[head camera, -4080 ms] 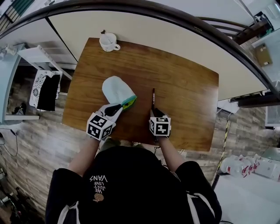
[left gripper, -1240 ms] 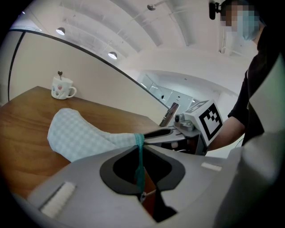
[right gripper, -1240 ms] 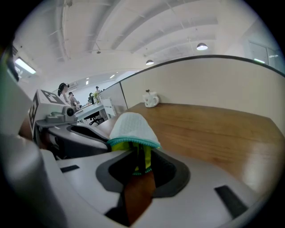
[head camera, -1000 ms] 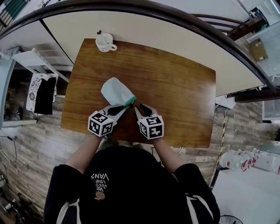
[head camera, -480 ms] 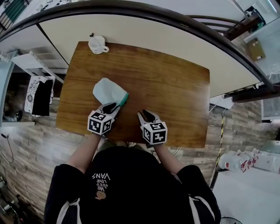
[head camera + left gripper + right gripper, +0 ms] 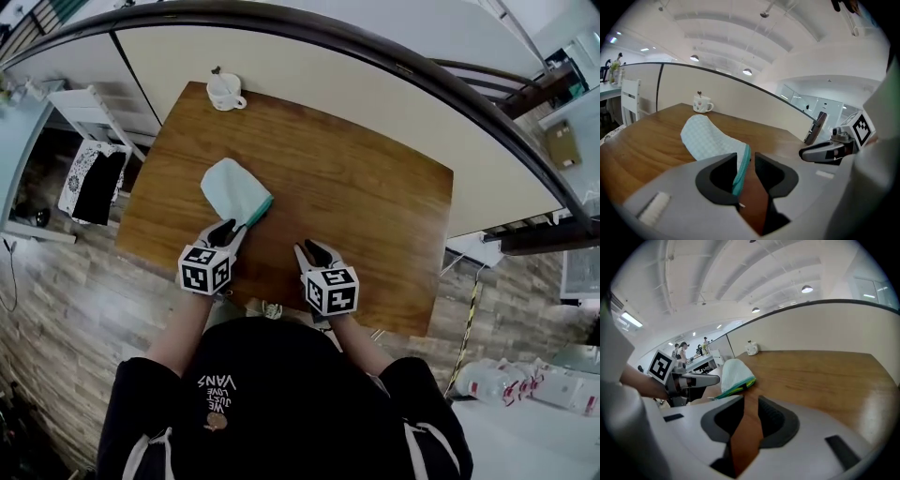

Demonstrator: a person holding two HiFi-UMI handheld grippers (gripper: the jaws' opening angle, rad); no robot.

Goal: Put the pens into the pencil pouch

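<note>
A pale mint pencil pouch (image 6: pixel 232 190) with a teal zipper edge (image 6: pixel 262 210) lies on the wooden table (image 6: pixel 366 192), left of the middle. My left gripper (image 6: pixel 225 232) is at the pouch's near end. Its jaws are opening, and the zipper edge (image 6: pixel 742 165) stands between them, leaning on the left one. My right gripper (image 6: pixel 311 250) hovers to the right of the pouch, apart from it, jaws a little open with only bare wood between them (image 6: pixel 749 409). No pen shows in any view. The pouch (image 6: pixel 734 373) looks plump.
A white mug (image 6: pixel 225 91) stands at the table's far left corner. A curved cream partition (image 6: pixel 375 80) runs behind the table. A white chair (image 6: pixel 89 117) is off the left side. Both grippers are close to the table's near edge.
The pen that lay on the table has gone from view. My right gripper has drawn back from the pouch's mouth toward the near edge. The left jaws have loosened on the zipper edge.
</note>
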